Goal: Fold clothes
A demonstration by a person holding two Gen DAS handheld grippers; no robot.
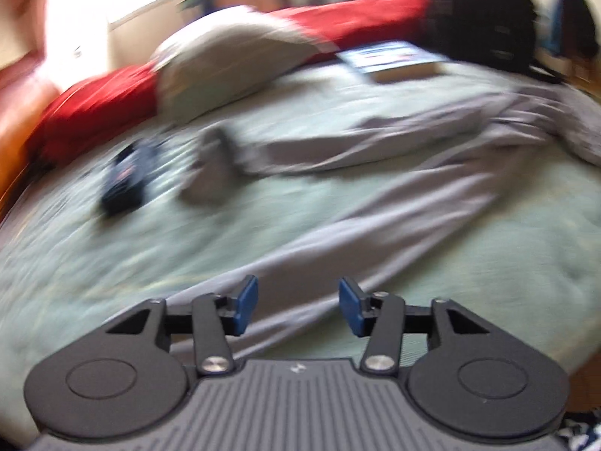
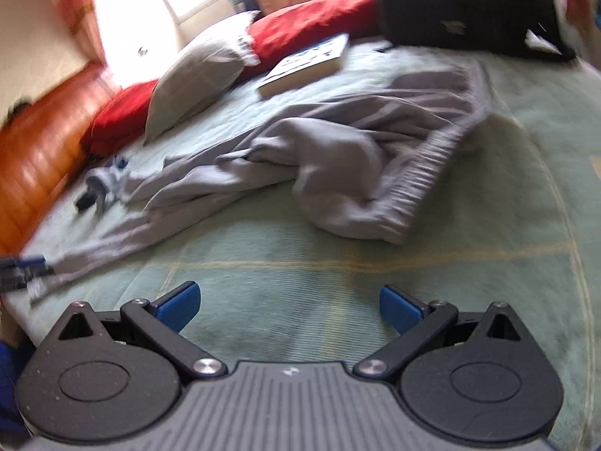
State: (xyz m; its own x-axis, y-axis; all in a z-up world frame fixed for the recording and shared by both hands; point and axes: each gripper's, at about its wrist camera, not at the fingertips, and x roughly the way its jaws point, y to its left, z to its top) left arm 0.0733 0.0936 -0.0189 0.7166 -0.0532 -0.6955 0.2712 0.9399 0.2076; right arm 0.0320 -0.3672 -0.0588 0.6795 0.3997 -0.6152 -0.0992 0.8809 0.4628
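Lying rumpled across the green bed (image 2: 338, 274) were the grey pants (image 2: 330, 158), their stretchy waistband nearest your right gripper (image 2: 289, 310). Your right fingers (image 2: 176, 306) were spread wide with nothing between them. Your left gripper (image 1: 298, 306) hovered over one pant leg, fingers apart and empty. A book (image 2: 308, 64) lay near the pillows (image 2: 199, 86).
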